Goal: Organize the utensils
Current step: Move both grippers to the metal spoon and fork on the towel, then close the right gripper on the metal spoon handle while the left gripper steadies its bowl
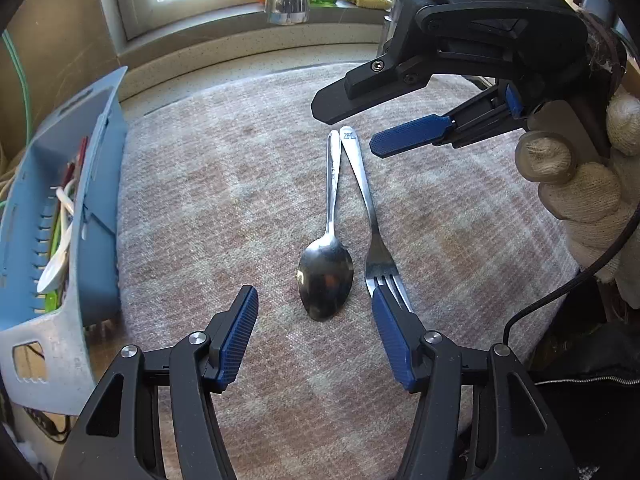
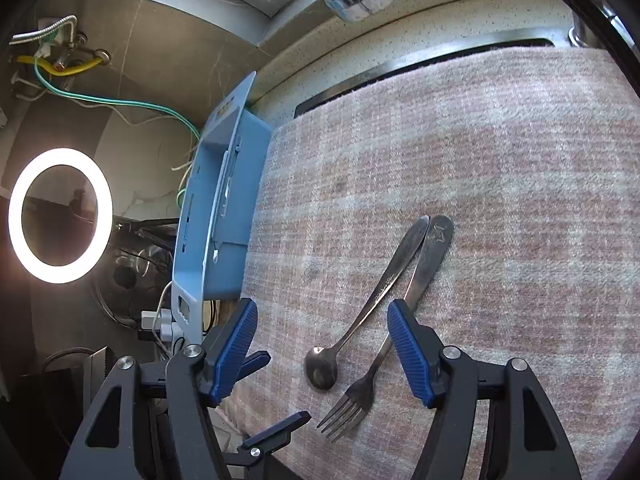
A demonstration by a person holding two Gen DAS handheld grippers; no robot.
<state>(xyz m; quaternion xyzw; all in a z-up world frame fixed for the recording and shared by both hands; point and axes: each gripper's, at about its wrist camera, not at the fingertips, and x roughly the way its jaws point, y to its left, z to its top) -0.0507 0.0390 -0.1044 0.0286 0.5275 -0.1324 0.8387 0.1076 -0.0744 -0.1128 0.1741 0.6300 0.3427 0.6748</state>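
Observation:
A steel spoon [image 1: 326, 276] and a steel fork [image 1: 376, 220] lie side by side on a checked cloth [image 1: 224, 168], with their handle ends touching. My left gripper [image 1: 313, 294] is open just above the spoon's bowl, and its right pad covers the fork's tines. My right gripper [image 1: 345, 127], held by a gloved hand [image 1: 580, 184], hangs open over the handle ends. In the right wrist view the spoon [image 2: 321, 368] and fork [image 2: 356, 400] lie below the open right gripper [image 2: 320, 306]. The left gripper [image 2: 286, 386] shows low at the cloth's edge.
A blue utensil caddy [image 1: 92, 184] stands at the cloth's left edge with a white spoon and coloured utensils in it; it also appears in the right wrist view [image 2: 228, 184]. A faucet head [image 1: 287, 0] hangs at the back. A ring light [image 2: 60, 216] glows far left.

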